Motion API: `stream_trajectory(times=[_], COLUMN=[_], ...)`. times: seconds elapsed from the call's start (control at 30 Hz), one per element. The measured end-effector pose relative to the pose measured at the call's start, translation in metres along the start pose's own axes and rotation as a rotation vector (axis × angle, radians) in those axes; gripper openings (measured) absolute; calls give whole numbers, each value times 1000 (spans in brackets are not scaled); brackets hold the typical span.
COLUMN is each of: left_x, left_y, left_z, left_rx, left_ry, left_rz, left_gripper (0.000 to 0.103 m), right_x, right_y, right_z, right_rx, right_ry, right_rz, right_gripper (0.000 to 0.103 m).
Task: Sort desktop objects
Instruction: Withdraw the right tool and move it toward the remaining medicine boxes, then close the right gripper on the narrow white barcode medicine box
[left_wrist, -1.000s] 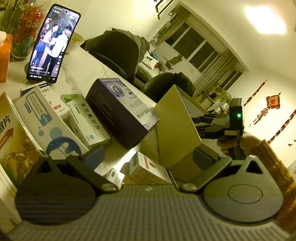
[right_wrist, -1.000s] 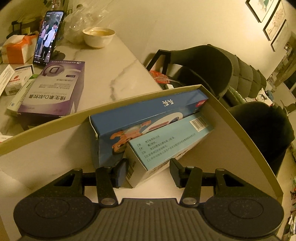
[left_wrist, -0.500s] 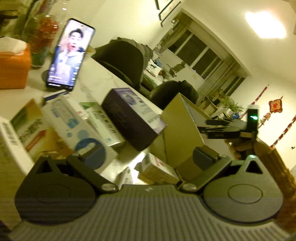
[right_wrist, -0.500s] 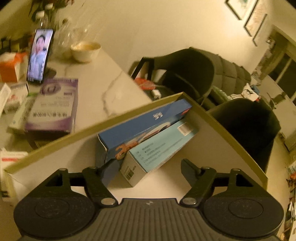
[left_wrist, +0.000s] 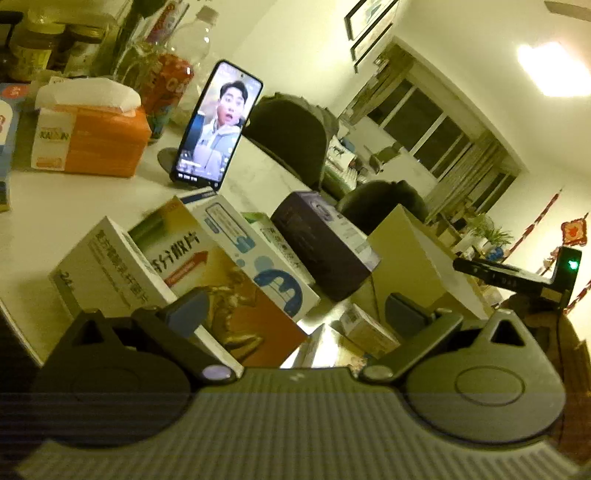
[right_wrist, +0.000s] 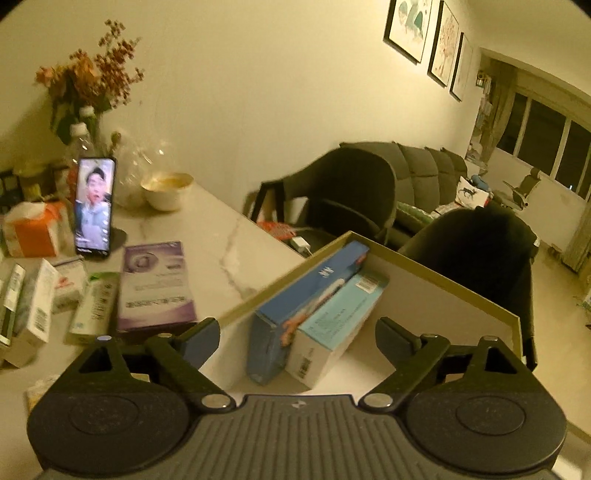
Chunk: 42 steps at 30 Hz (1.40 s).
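Note:
A cardboard tray (right_wrist: 436, 273) at the table's near right holds a dark blue box (right_wrist: 306, 291) and a light blue box (right_wrist: 340, 314) lying side by side. My right gripper (right_wrist: 297, 339) hangs open above them, holding nothing. Loose medicine boxes crowd the marble table: a purple box (right_wrist: 155, 284) (left_wrist: 325, 243), a green-white box (right_wrist: 96, 306), an orange-gold box (left_wrist: 221, 288), a white-blue box (left_wrist: 258, 258) and a white box (left_wrist: 103, 266). My left gripper (left_wrist: 295, 314) stands open just above the orange-gold box. The tray's outer wall (left_wrist: 406, 254) and the right gripper's body (left_wrist: 517, 277) show in the left wrist view.
A phone (left_wrist: 218, 125) (right_wrist: 94, 206) stands propped at the back, beside an orange tissue box (left_wrist: 92, 133), bottles (left_wrist: 170, 77), a bowl (right_wrist: 166, 188) and a vase of flowers (right_wrist: 88, 85). Dark chairs (right_wrist: 351, 192) stand along the table's far edge. Small boxes (left_wrist: 365, 328) lie under the left gripper.
My right gripper has risen and drawn back from the two blue boxes, its jaws now wider. My left gripper has pulled back and left, bringing more boxes into view.

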<state>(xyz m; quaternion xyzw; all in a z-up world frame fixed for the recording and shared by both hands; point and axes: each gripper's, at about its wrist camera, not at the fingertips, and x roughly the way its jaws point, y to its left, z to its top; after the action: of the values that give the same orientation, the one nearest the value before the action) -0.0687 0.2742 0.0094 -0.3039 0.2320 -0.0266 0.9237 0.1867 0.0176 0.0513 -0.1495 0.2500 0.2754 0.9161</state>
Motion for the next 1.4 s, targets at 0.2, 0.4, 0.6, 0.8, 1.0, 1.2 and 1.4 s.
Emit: stream_trajectory(times=[0.2,0.4,0.6,0.8,1.0,1.2,1.4], left_x=[-13,-20,-31,-34,-34,-26,-21], left_y=[1,12,27,40,51,54,56], left_z=[3,1,-2,-9,-15,-18,-20], left_rx=[17,-6,-33,-60,-89,-128,-151], left_ry=[-26,-60,-59,-43,-21,10,16], left_rz=[9,16,74,104,119,138,144], left_gripper=[103,103,103,103,103,103,103], right_x=[-22,-43,-61,-60,-56,-45,-29], right_y=[19,49,95,129,148,165,178], right_z=[-7,-17,-31,-40,-49,-63,-72], right_rx=[77,147,199,254,343,416,457], right_ry=[-58,-112,-163,-168,-162,-119,-72], right_rz=[7,67,214,310,376,426,452], right_gripper=[94,94,94,94,94,93,88])
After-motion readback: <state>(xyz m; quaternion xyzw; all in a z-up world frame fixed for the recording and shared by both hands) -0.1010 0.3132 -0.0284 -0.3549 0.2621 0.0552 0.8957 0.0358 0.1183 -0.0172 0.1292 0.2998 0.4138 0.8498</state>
